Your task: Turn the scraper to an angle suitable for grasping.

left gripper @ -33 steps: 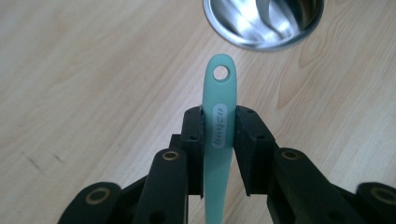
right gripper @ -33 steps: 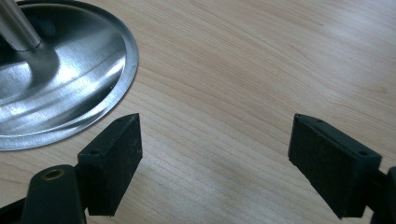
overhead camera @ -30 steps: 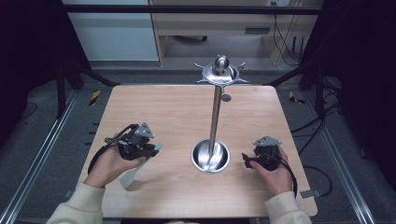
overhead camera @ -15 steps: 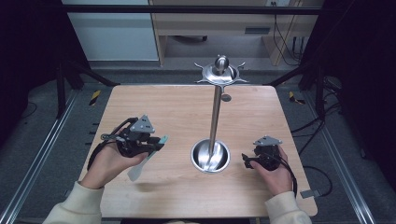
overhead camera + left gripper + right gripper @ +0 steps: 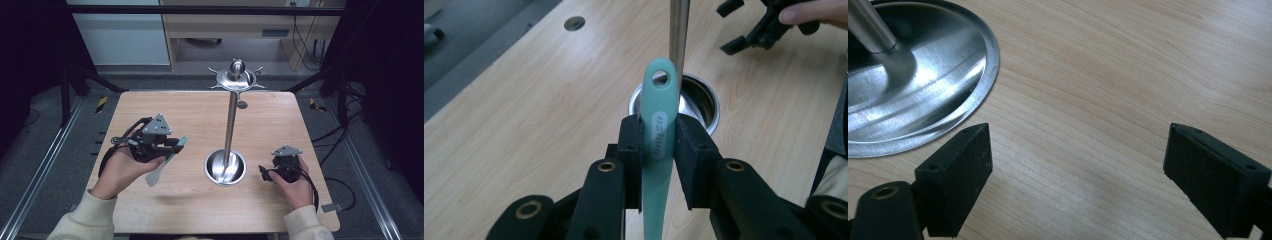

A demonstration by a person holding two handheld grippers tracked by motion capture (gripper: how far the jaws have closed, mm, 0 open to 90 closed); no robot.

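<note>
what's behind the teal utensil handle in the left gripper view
Behind the teal handle, held between the left gripper jaws, rise the stand's steel pole and its round base dish. The handle and jaws cover where the pole meets the dish.

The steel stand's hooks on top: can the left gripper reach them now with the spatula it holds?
Probably yes: the left gripper holds the teal spatula beside the stand, with nothing between.
</note>
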